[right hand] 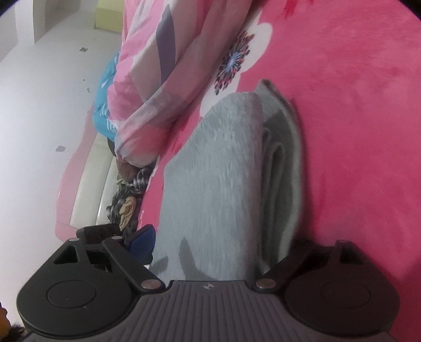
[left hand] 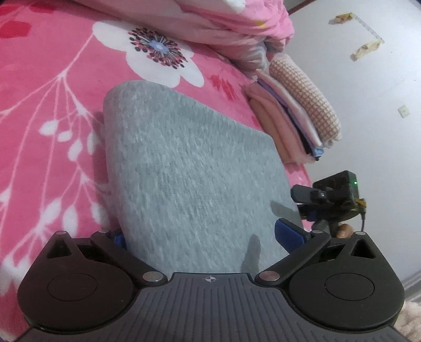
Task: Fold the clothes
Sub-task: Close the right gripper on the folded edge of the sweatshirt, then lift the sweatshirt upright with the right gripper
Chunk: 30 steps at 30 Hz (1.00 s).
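Note:
A folded grey garment (left hand: 184, 163) lies on the pink flowered bedcover (left hand: 47, 86). My left gripper (left hand: 202, 234) straddles its near end with the jaws wide. One blue pad (left hand: 288, 231) hovers over the cloth's right part, and the other peeks out beside its left edge. My right gripper (right hand: 218, 247) straddles the same grey garment (right hand: 210, 184) from another side, also wide. Its left blue pad (right hand: 142, 243) stands clear of the cloth, while its right finger is hidden behind the layered fold. In the left wrist view the right gripper (left hand: 310, 196) shows at the garment's right edge.
A stack of folded clothes (left hand: 297, 115) sits at the bed's far right edge, by a white wall. A bunched pink quilt (left hand: 223, 23) lies behind the garment and also shows in the right wrist view as the quilt (right hand: 158, 65). A dark flowered cloth (right hand: 126, 200) lies below it.

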Each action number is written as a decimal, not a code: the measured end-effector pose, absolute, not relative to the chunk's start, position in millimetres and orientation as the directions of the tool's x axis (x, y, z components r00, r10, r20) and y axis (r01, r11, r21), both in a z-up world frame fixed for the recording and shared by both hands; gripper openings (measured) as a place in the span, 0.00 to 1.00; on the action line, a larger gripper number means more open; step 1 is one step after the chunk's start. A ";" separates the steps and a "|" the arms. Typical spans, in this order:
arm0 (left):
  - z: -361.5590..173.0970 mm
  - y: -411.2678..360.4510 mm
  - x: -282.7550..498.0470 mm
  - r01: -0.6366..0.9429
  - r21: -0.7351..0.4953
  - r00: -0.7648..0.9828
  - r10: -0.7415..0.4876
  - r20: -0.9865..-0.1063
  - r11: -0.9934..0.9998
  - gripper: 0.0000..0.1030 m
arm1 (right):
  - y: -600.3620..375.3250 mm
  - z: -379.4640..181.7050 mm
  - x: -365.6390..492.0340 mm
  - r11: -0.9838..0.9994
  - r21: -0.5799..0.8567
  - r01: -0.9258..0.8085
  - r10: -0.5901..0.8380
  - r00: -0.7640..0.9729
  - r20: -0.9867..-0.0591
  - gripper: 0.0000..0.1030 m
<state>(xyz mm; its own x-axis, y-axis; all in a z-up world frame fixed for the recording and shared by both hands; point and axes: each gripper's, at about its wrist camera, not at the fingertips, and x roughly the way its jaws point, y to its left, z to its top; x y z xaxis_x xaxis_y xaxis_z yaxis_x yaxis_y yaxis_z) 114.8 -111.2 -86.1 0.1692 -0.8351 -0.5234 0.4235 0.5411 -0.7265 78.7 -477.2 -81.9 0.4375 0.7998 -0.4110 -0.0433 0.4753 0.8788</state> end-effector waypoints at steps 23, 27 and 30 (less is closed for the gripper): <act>-91.3 -109.8 112.1 0.494 -0.714 0.174 -0.861 -0.477 0.496 1.00 | -467.0 -88.0 77.2 0.493 0.858 -0.146 0.827 0.387 -0.409 0.50; -89.7 -111.7 112.8 0.472 -0.717 0.188 -0.853 -0.486 0.513 1.00 | -459.9 -91.5 85.7 0.494 0.859 -0.138 0.819 0.407 -0.405 0.50; -85.5 -110.6 111.9 0.437 -0.737 0.197 -0.855 -0.480 0.515 0.99 | -453.6 -83.4 81.9 0.539 0.830 -0.145 0.791 0.427 -0.439 0.49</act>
